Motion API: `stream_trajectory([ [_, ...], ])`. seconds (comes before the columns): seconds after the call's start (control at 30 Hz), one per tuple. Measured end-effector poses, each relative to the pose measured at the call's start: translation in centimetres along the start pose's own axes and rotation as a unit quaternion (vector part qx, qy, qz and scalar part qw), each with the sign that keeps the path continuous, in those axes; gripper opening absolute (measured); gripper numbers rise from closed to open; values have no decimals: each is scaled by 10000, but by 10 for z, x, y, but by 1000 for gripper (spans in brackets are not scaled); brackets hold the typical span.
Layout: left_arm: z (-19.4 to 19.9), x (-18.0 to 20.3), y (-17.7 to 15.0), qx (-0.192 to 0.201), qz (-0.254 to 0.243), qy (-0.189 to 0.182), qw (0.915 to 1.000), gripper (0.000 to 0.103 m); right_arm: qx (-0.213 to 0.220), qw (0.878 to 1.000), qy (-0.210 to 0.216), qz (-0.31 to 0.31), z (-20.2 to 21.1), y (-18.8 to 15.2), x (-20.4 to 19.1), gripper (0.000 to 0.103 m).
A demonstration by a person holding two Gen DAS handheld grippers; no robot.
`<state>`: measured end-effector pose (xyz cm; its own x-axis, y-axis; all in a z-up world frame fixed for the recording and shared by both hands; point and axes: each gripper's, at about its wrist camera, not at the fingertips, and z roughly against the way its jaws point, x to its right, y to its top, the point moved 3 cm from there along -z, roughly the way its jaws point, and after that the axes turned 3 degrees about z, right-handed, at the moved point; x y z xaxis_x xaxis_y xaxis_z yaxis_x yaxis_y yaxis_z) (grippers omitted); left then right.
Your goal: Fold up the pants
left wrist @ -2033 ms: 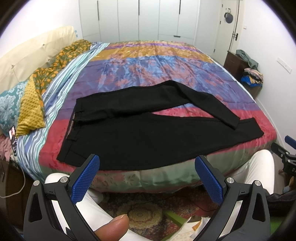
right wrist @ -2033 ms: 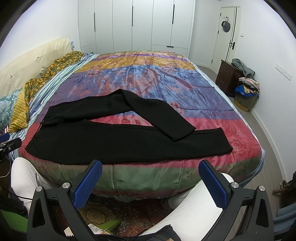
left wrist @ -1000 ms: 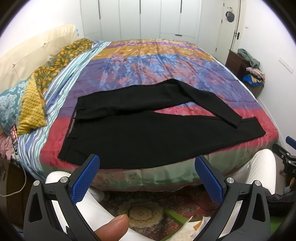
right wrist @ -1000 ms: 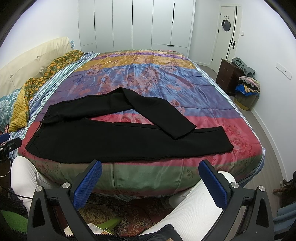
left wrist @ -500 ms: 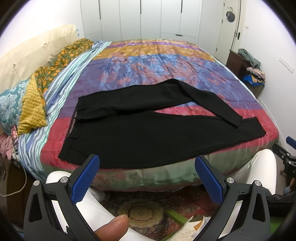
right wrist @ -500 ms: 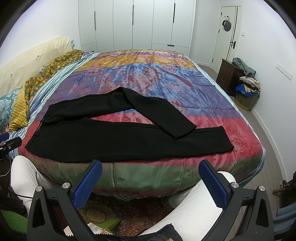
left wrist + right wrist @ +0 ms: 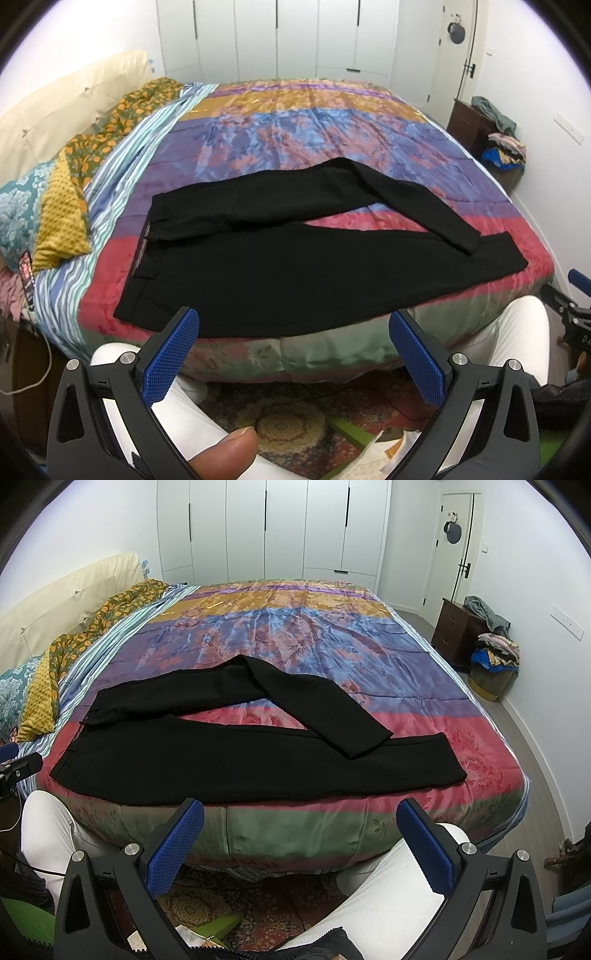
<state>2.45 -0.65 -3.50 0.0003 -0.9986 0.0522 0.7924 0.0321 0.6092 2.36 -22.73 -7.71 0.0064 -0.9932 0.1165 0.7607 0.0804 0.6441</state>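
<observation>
Black pants (image 7: 295,266) flat on bed (image 7: 295,122), beyond both wide-open, empty claws, left claw (image 7: 293,354), right claw (image 7: 299,843)

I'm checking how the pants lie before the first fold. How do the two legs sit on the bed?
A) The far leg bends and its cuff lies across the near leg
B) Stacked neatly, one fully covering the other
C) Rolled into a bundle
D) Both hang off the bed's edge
A: the black pants lie flat on the bed, and the far leg's cuff angles down onto the near leg.

pants (image 7: 295,266) on bed (image 7: 332,125), pillows (image 7: 62,206) left
</observation>
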Motion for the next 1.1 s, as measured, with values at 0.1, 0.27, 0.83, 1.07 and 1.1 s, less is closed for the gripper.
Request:
stream_trajectory([
  [0.1,1,1,1,33,-39,3,10000,103,9,10000,-12,-2,0,0,0,103],
  [0.27,3,2,3,119,-89,33,9999,103,38,10000,-54,-23,1,4,0,103],
  [0.83,5,-12,10,782,-320,973,9917,103,603,9971,-458,-36,7,15,26,103],
  [1.07,-2,-5,6,537,-299,699,9957,103,598,9980,-134,149,3,14,25,103],
  [1.1,-2,-5,6,523,-272,648,9962,103,524,9986,-21,68,1,13,25,103],
])
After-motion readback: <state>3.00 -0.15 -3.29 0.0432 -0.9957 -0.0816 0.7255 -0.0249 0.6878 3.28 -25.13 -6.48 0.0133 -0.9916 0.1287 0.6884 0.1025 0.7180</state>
